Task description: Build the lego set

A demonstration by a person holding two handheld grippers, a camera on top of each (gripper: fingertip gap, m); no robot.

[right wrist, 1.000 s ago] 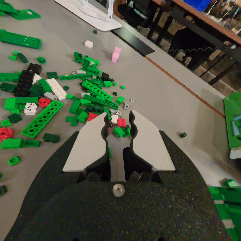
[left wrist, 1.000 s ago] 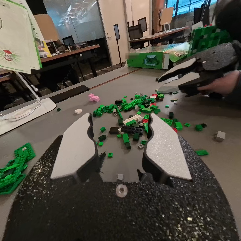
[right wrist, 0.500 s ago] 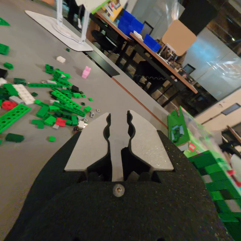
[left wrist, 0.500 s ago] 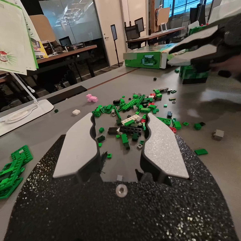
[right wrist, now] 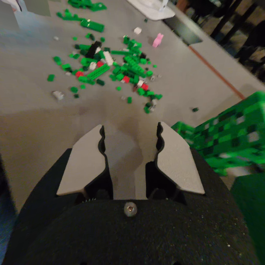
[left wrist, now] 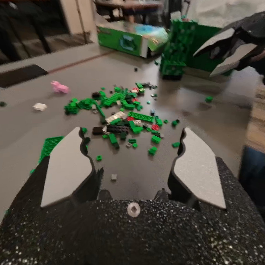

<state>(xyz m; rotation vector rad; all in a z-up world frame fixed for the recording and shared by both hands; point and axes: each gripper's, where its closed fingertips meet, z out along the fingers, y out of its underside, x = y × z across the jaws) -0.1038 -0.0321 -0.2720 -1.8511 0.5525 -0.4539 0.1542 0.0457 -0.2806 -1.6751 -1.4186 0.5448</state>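
A heap of loose green, black, white and red lego pieces (left wrist: pixel 123 114) lies on the grey table (left wrist: pixel 193 129); it also shows in the right wrist view (right wrist: pixel 111 67). My left gripper (left wrist: pixel 131 130) is wide open and empty, just short of the heap. My right gripper (right wrist: pixel 130 126) is open and empty above bare table, beside a built green blocky model (right wrist: pixel 229 137). That model (left wrist: pixel 174 57) stands at the far right in the left wrist view, with the right gripper (left wrist: pixel 212 63) raised next to it. Both views are blurred.
A pink lego pig (left wrist: pixel 59 88) and a white brick (left wrist: pixel 39 106) lie left of the heap. A green lego box (left wrist: pixel 129 41) lies behind. Flat green plates (right wrist: pixel 91 24) lie farther off. A white stand base (right wrist: pixel 154 10) sits near the table's far edge. The left tips stand about 20 centimeters off the white brick (left wrist: pixel 39 106). It is also in sight in the right wrist view (right wrist: pixel 138 29).
My left gripper has opened wider and swung right. My right gripper has opened, dropped back over the table and now faces the heap, with the green model beside it.
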